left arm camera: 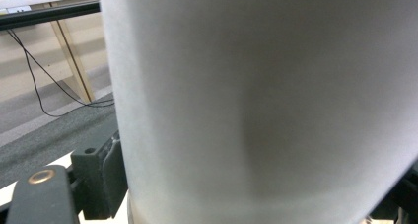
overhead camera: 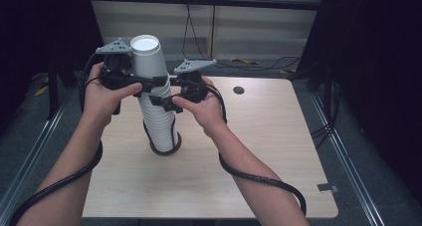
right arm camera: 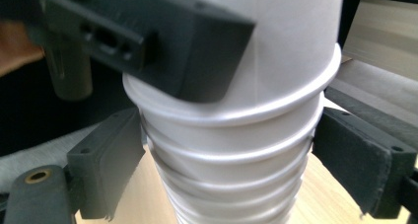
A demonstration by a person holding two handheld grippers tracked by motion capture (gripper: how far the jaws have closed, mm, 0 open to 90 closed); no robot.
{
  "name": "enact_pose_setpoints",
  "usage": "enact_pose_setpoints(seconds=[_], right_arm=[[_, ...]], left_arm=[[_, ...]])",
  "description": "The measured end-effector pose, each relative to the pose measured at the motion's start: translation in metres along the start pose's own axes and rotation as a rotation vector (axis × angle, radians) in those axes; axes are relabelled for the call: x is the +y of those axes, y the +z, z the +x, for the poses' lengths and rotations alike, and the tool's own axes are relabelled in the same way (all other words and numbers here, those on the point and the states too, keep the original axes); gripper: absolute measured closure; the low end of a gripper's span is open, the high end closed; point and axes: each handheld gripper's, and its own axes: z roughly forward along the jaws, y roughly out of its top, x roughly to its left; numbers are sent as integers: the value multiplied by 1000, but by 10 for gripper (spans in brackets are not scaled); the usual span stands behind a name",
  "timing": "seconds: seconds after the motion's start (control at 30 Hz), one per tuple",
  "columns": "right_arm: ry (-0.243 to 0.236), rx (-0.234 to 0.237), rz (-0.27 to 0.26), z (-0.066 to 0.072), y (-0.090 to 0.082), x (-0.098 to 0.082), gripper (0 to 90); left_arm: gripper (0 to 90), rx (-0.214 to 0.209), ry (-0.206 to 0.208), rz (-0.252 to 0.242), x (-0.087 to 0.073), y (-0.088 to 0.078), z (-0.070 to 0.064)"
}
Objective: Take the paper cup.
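Left gripper (overhead camera: 144,82) clamped, right gripper (overhead camera: 164,102) fingers (right arm camera: 106,165) spread, both raised.

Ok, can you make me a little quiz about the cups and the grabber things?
1. True or false: the stack of white paper cups stands upside down on the wooden table.
2. Which gripper holds the top cup? A) left gripper B) right gripper C) neither
3. Fill in: the right gripper's jaws stand on either side of the ____, just under the top cup's rim.

Key
1. True: the cups' flat bottoms face up.
2. A: its jaws grip the top cup's sides.
3. Stack: in the right gripper view its pads flank the stack and seem not to press.
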Motion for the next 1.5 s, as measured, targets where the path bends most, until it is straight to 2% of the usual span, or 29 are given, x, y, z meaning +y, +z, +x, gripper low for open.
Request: enact_pose_setpoints(seconds=[0.23,0.3,0.33,0.37,0.47,0.6,0.7,0.73,0.87,0.97,1.0,1.07,1.13,1.27,1.33,1.5], right_arm=[[-1,9,2,-1,-1,0,139],[-11,9,8,-1,-1,0,167],[-30,-6,18,0,-1,0,167],[-28,-6,17,0,-1,0,166],[-26,-1,13,-1,0,-1,163],[-1,4,-1,-2,-2,-4,163],[-2,-7,-22,-2,-4,-5,129],[9,4,-37,-2,-5,-3,129],[-19,8,-36,-1,-11,3,122],[-4,3,-62,0,-12,7,116],[-2,-2,-67,1,-11,8,115],[-14,-14,-44,2,-6,10,104],[-14,-12,-36,3,-1,9,95],[3,-7,-50,2,4,7,87],[-3,-9,-54,3,6,6,78],[25,-26,-43,5,11,7,68]], left_arm=[[132,9,-3,11,5,-1,0],[131,6,-9,-5,8,-3,0],[131,4,-17,-29,12,-6,-1],[132,2,-17,-29,15,-9,-1],[131,12,1,4,19,-11,-3],[130,-2,-10,-11,16,-11,-1],[127,12,9,-5,15,-8,-3],[125,13,18,-6,14,-7,-3],[116,4,-9,-30,9,-5,-1],[115,4,-19,-12,5,-2,0],[114,4,-20,-12,4,-2,0],[114,1,-19,-13,4,-2,-1],[114,17,-1,10,4,-1,-2],[120,13,-7,8,2,-1,-1],[120,8,-16,5,0,0,-1],[118,20,-21,15,2,0,-3]])
